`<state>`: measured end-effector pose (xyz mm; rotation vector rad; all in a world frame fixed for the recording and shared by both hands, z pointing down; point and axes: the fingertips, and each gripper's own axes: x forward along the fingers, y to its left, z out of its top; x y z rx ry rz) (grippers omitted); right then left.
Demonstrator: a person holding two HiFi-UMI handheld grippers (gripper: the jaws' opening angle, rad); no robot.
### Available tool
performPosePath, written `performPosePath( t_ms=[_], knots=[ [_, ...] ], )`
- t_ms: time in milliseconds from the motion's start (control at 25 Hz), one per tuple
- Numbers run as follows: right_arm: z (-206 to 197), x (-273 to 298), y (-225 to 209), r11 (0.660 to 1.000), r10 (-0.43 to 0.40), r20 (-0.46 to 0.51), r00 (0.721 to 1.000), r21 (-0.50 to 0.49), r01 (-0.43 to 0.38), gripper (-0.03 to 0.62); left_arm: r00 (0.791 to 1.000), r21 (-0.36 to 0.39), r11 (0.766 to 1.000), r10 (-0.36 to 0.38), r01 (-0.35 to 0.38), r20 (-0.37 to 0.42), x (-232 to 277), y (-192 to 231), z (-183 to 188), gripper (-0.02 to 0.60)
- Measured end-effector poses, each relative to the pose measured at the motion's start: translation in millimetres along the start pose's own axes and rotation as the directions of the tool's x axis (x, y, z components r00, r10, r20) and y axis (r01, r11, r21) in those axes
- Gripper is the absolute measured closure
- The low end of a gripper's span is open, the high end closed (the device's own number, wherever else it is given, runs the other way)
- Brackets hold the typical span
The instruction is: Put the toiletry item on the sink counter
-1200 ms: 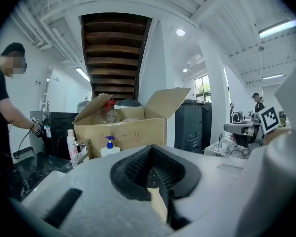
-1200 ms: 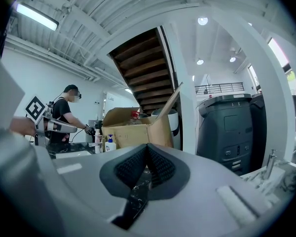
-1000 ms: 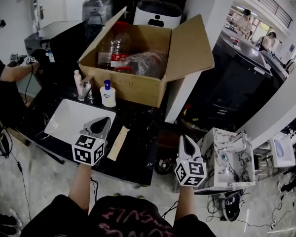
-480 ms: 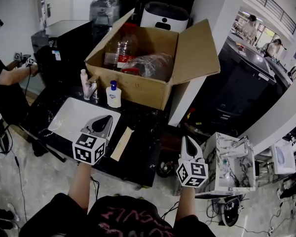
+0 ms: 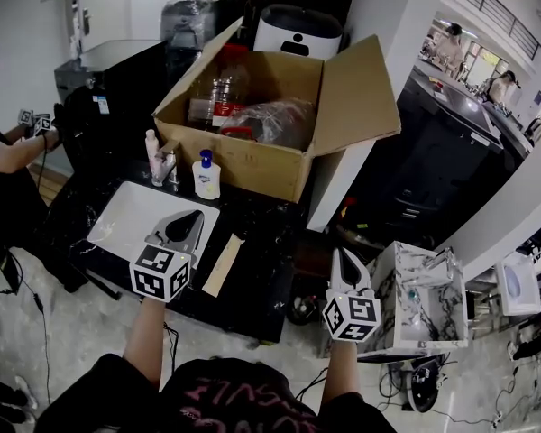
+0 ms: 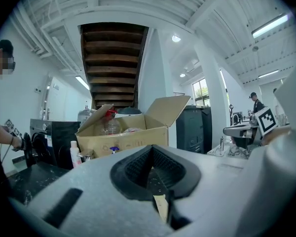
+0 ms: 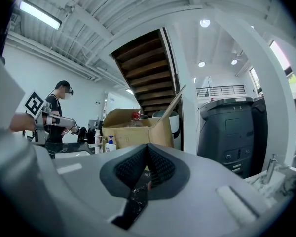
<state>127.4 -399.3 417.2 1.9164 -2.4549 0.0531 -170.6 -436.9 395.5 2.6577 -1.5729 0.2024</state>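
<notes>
Where the sink (image 5: 126,222) sits, faucet (image 5: 167,164), pump bottle (image 5: 206,179), cardboard box (image 5: 252,165) behind.

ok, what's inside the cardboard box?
In the cardboard box: a clear bottle with a red label and a clear plastic-wrapped bundle. Its front wall hides whatever lies lower down.

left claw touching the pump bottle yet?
Apart. Head view shows the left claw, shut and empty, over the white sink basin, with a clear gap between its tip and the pump bottle.
</notes>
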Motion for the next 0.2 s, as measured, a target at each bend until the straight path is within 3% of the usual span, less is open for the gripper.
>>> performPosePath(
  t_ms=[200],
  knots=[
    [1.4,-1.4,-4.3,1.0,-0.012,0.004,1.0,-0.002,0.012,0.582,1.0,-0.006,1.0,-0.013,0.013,0.01,3.2,-2.8,2.0,0.583]
  ],
)
